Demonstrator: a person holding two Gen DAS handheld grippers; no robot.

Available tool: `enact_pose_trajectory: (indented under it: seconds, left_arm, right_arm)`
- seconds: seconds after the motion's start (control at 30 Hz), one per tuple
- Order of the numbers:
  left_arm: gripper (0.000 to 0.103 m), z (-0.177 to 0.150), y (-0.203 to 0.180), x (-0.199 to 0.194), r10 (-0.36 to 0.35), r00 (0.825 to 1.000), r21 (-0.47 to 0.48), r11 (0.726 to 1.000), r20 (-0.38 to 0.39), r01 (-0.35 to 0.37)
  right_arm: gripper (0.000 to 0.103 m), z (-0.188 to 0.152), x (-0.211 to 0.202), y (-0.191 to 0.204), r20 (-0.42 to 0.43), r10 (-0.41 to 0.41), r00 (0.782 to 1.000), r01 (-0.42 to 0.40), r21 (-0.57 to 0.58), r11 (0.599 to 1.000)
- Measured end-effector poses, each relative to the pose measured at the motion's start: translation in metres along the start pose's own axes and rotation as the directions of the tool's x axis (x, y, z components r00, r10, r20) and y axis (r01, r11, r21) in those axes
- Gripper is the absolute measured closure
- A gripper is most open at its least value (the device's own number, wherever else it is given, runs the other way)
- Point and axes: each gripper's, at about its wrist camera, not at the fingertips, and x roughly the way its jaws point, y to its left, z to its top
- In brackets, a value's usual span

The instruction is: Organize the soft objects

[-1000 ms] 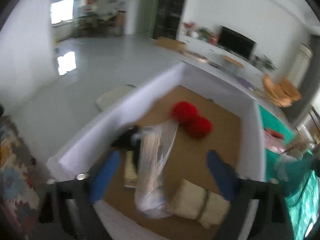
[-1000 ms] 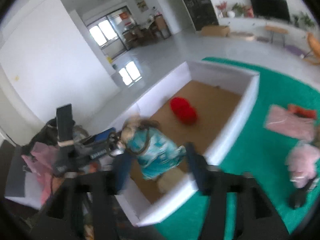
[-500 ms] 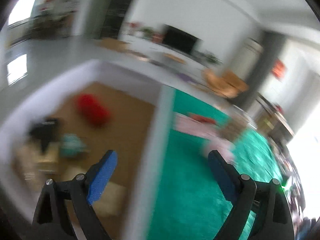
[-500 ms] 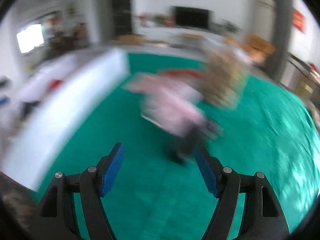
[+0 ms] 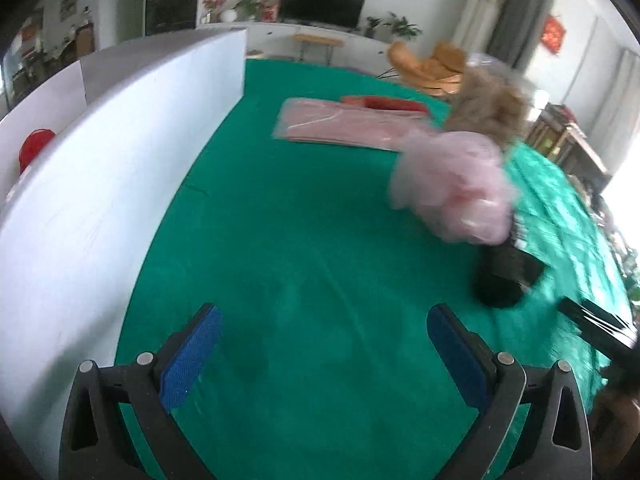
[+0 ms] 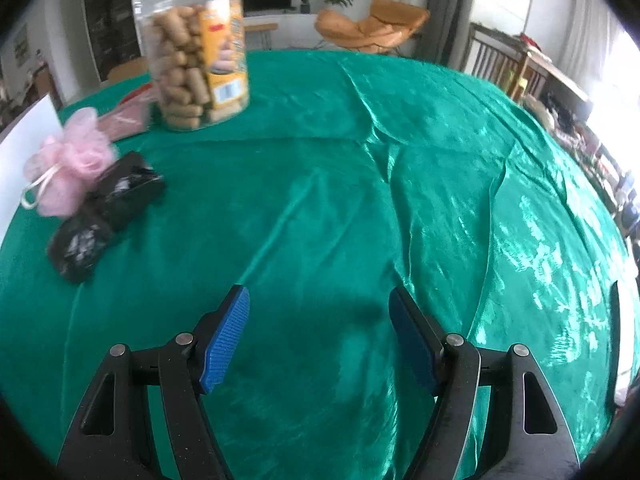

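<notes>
My left gripper (image 5: 324,320) hangs over bare green cloth, its jaws opening with nothing between them. A pink mesh pouf (image 5: 452,184) lies ahead to the right, with a black rolled bundle (image 5: 504,280) just beside it. A flat pink packet (image 5: 344,126) and a red item (image 5: 384,102) lie farther back. My right gripper (image 6: 318,300) also hovers above empty cloth, jaws opening and holding nothing. In its view the pouf (image 6: 68,160) and black bundles (image 6: 108,208) sit far left.
A white-walled box (image 5: 100,168) stands along the left, with a red ball (image 5: 34,148) inside. A clear jar of snacks (image 6: 196,52) stands at the back left. Wrinkled green cloth (image 6: 400,160) covers the table. A dark, blurred shape (image 5: 596,328) shows at the right edge.
Both grippers have swung from over the box to above the green cloth. The plastic-wrapped item and the teal item once between the fingers are gone.
</notes>
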Motion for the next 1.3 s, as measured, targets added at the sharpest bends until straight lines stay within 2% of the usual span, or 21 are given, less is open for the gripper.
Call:
enact_pose_trajectory:
  seconds: [0.13,0.37,1.3]
  left_arm:
    - [0.002,0.005,0.010,0.019,0.053,0.999,0.037,0.998,-0.009,-0.053]
    - [0.000,0.003,-0.001,0.030,0.137,0.991,0.143,0.980,-0.006,-0.135]
    - [0.000,0.004,0.001,0.030,0.134,0.991,0.138,0.982,-0.007,-0.132]
  right_arm:
    - [0.025,-0.005,0.002,-0.006,0.033,0.018,0.999,-0.018,0.014,1.000]
    - [0.022,-0.004,0.004,-0.007,0.032,0.030,0.999,-0.030,0.015,0.999]
    - [0.020,-0.004,0.003,-0.009,0.029,0.033,0.999,-0.033,0.012,0.999]
